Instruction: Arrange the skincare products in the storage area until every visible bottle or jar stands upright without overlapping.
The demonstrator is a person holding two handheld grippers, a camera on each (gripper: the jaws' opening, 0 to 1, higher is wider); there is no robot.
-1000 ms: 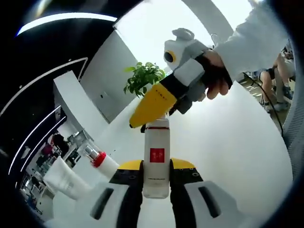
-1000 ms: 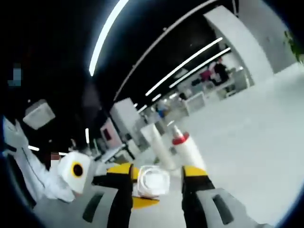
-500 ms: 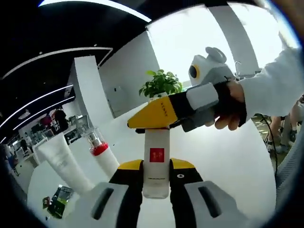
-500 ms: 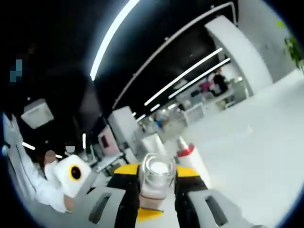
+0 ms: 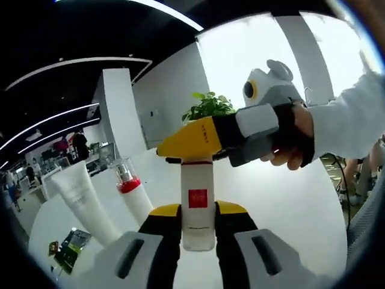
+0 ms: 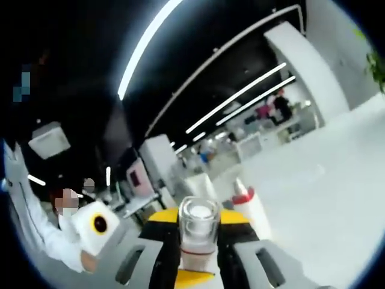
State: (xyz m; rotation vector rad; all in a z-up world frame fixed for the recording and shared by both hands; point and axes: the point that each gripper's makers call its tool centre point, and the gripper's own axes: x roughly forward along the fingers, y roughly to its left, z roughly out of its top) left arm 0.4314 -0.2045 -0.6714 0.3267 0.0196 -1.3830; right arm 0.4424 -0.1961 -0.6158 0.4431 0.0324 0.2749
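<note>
The left hand-held gripper (image 5: 198, 226) is clamped on a white bottle with a red label (image 5: 198, 201) at 6 o'clock, the right hand-held gripper (image 6: 199, 238) pinches its clear cap (image 6: 199, 223), and beyond, at 9 o'clock, a red-collared bottle (image 5: 129, 192) and white tube (image 5: 81, 198) stand on the white surface (image 5: 289, 205).

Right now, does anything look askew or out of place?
Yes: the white tube and the red-collared bottle lean rather than stand straight in the left gripper view, though camera tilt may contribute. Both grippers clamp one bottle.
</note>
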